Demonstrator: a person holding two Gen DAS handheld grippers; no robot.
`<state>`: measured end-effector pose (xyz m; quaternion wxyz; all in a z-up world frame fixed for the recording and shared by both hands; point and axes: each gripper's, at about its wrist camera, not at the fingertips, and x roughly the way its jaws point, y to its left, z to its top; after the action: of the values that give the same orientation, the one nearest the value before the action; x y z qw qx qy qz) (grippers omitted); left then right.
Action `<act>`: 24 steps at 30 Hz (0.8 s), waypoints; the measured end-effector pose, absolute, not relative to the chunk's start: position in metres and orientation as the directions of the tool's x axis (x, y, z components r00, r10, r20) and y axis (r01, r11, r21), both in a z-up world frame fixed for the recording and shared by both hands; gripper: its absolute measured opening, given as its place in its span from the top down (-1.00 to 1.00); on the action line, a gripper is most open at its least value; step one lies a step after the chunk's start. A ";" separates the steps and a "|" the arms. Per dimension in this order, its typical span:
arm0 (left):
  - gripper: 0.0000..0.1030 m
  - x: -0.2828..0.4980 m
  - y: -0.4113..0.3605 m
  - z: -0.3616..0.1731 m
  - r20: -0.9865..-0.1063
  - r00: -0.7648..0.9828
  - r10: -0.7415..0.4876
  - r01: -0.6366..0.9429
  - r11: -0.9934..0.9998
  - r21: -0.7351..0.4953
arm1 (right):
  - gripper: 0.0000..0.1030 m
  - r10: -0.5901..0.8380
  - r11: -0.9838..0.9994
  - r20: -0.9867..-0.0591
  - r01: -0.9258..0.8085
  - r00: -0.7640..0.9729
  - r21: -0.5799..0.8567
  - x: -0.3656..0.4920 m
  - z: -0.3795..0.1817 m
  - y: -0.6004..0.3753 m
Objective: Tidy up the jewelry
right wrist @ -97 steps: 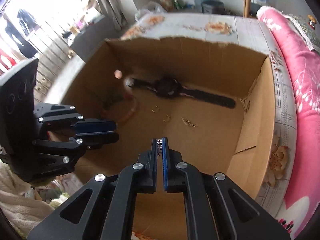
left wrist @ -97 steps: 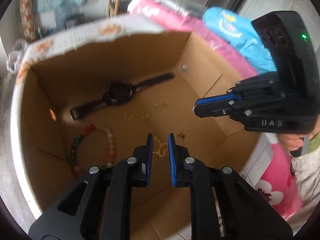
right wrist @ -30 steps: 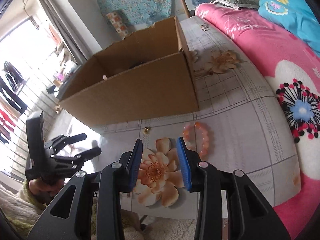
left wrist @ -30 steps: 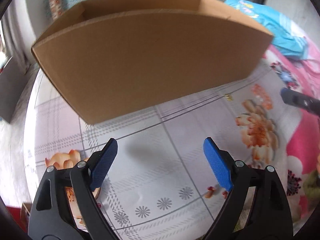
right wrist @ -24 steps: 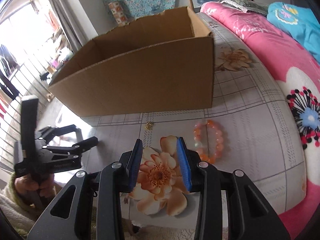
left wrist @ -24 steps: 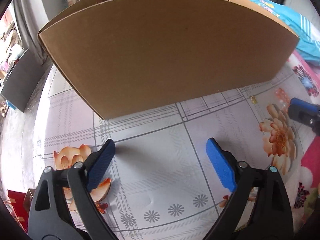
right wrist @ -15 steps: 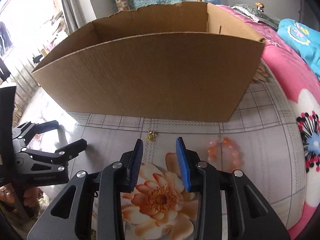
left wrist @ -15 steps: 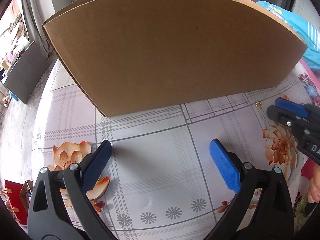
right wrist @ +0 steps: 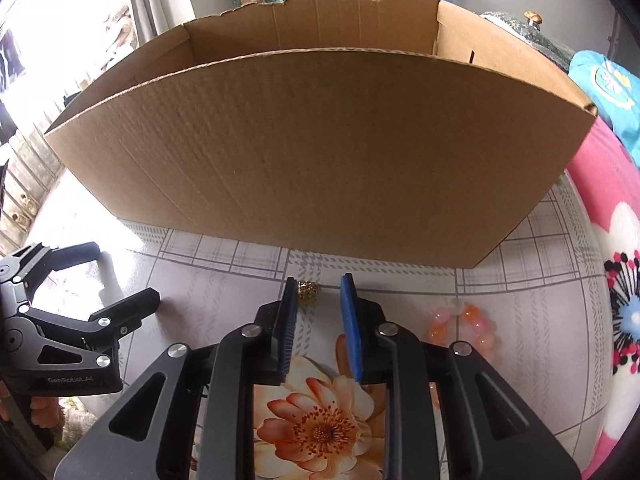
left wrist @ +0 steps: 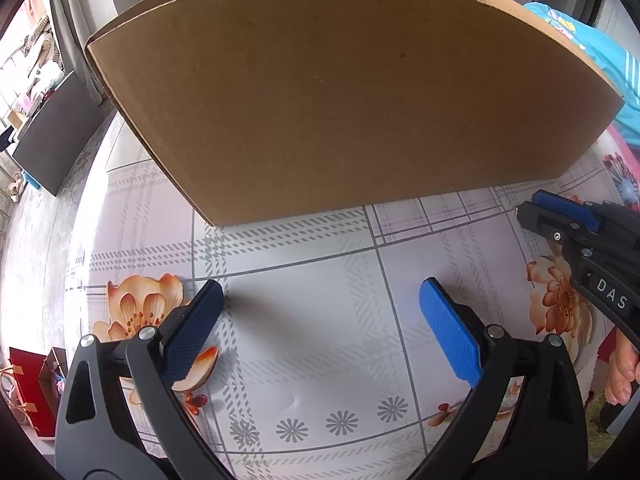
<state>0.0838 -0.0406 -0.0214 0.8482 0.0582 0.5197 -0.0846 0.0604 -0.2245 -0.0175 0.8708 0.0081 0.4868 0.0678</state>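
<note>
Right gripper [right wrist: 318,292] jaws narrowed and just closing, not yet pinching: small gold earring [right wrist: 307,291] between the tips, at the left pad. Left gripper [left wrist: 320,300] jaws spread wide, holding nothing, over bare counter [left wrist: 312,344]. Cardboard box [right wrist: 320,152] taken as landmark: earring on the counter just in front of its near wall; orange bead bracelet [right wrist: 460,322] in front too, right of the earring.

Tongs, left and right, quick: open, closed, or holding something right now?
Left tongs: wide open, empty.
Right tongs: open, jaws just been closing around the small gold filigree bead, pads not yet pressing it.
</note>
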 end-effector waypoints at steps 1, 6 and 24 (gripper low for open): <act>-0.84 0.084 -0.041 -0.022 -0.892 0.445 -0.082 0.202 0.979 0.011 | 0.69 0.122 0.991 -0.848 -0.109 0.516 0.076 0.061 -0.017 -0.224; -0.84 0.084 -0.039 -0.023 -0.893 0.443 -0.078 0.193 0.981 0.010 | 0.88 0.134 0.990 -0.857 -0.112 0.498 0.090 0.066 -0.017 -0.220; -0.84 0.086 -0.034 -0.027 -0.892 0.445 -0.073 0.183 0.983 0.011 | 0.91 0.270 0.962 -0.866 -0.152 0.420 0.226 0.060 -0.015 -0.207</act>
<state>0.0859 -0.0345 -0.0270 0.8484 0.0527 0.5212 -0.0756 0.0597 -0.2075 -0.0153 0.8408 0.0564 0.5235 0.1257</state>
